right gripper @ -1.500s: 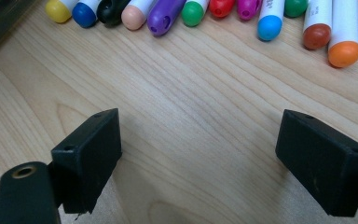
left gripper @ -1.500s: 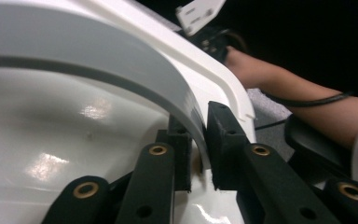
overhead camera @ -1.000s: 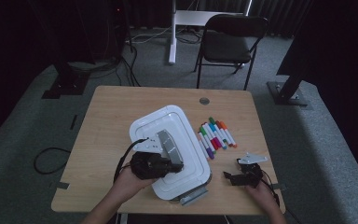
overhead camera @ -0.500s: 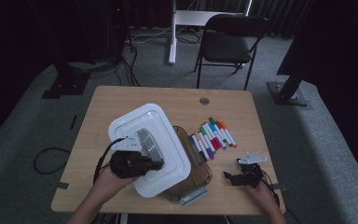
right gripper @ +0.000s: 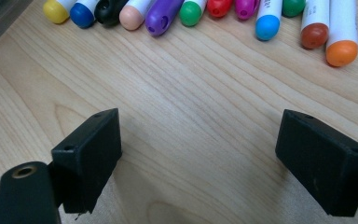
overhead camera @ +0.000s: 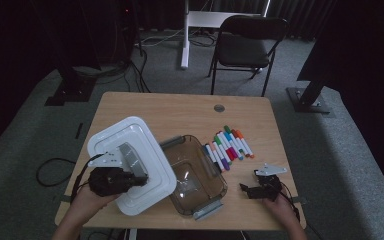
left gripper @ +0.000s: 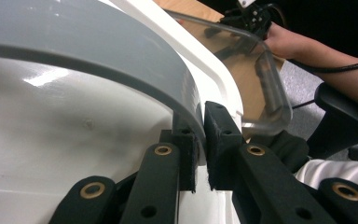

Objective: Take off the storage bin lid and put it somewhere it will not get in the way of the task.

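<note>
My left gripper (overhead camera: 130,172) is shut on the grey handle (left gripper: 98,46) of a white box lid (overhead camera: 125,145), holding it tilted over the table's left front. In the left gripper view the jaws (left gripper: 200,144) pinch that grey strip, with the white lid (left gripper: 74,126) behind. A clear plastic container (overhead camera: 180,141) stands uncovered just right of the lid; its rim (left gripper: 270,84) shows past the lid's edge. My right gripper (overhead camera: 246,189) rests open on the table at the front right, nothing between its jaws (right gripper: 200,158). A row of coloured markers (overhead camera: 228,147) lies beyond it, and their caps (right gripper: 191,11) show in the right gripper view.
The wooden table (overhead camera: 180,110) has a round cable hole (overhead camera: 219,108) near its far edge. A black folding chair (overhead camera: 247,45) stands behind the table. Dark stands and cables lie on the grey floor around it.
My left gripper has carried the white lid leftward off the clear container, which now stands uncovered. The right gripper has stayed in place.
</note>
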### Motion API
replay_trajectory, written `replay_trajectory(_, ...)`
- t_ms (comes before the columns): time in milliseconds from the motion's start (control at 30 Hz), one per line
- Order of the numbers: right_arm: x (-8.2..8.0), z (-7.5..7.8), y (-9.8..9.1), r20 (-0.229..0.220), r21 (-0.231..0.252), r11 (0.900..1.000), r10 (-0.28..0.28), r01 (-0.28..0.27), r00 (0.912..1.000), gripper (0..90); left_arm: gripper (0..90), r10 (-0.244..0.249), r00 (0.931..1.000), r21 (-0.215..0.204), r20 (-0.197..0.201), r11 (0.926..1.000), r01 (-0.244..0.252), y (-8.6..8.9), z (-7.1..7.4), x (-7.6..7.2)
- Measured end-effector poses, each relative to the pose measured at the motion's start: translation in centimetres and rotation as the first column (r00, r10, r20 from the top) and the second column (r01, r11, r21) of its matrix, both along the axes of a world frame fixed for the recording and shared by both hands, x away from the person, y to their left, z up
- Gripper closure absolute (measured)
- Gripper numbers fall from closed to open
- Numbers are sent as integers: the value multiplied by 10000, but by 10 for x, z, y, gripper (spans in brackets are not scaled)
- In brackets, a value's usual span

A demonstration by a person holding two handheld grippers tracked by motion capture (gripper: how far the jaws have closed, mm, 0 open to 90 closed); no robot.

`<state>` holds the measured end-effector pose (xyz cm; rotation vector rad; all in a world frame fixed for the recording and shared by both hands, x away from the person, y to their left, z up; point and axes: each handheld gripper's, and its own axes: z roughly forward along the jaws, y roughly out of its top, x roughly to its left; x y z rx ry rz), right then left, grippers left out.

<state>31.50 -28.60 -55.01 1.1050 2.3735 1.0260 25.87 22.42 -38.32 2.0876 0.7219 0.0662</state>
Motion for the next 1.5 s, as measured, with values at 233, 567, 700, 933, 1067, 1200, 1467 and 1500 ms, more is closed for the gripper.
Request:
replay_trajectory(233,0,0,0,4,1,10000,2,-2,10000,138,841,222,9993,-145,-310,9996,-227,26,-17,2)
replay_trajectory(567,0,0,0,10,-5,10000,2,-2,10000,138,841,-14,9952,-71,-975,10000,7,33,-57,14)
replay_trajectory(700,0,0,0,10,-5,10000,-3,3,10000,138,834,-116,9941,-82,-1081,9999,108,29,-78,25)
replay_trajectory(933,0,0,0,14,-1,10000,-21,21,10000,138,794,-182,9955,-219,-926,9996,163,30,-108,41)
replay_trajectory(1067,0,0,0,9,0,10000,-38,38,10000,138,770,294,9953,97,-926,9995,-286,29,-125,52)
replay_trajectory(1200,0,0,0,18,-5,10000,-79,79,10000,138,678,316,9939,309,-1057,9991,-284,27,-143,60)
replay_trajectory(1467,0,0,0,8,-1,10000,-83,83,10000,138,477,601,9951,20,-782,9982,-602,34,-151,59)
replay_trajectory(1500,0,0,0,8,-1,10000,-84,84,10000,138,477,709,9945,-6,-771,9975,-712,35,-150,58)
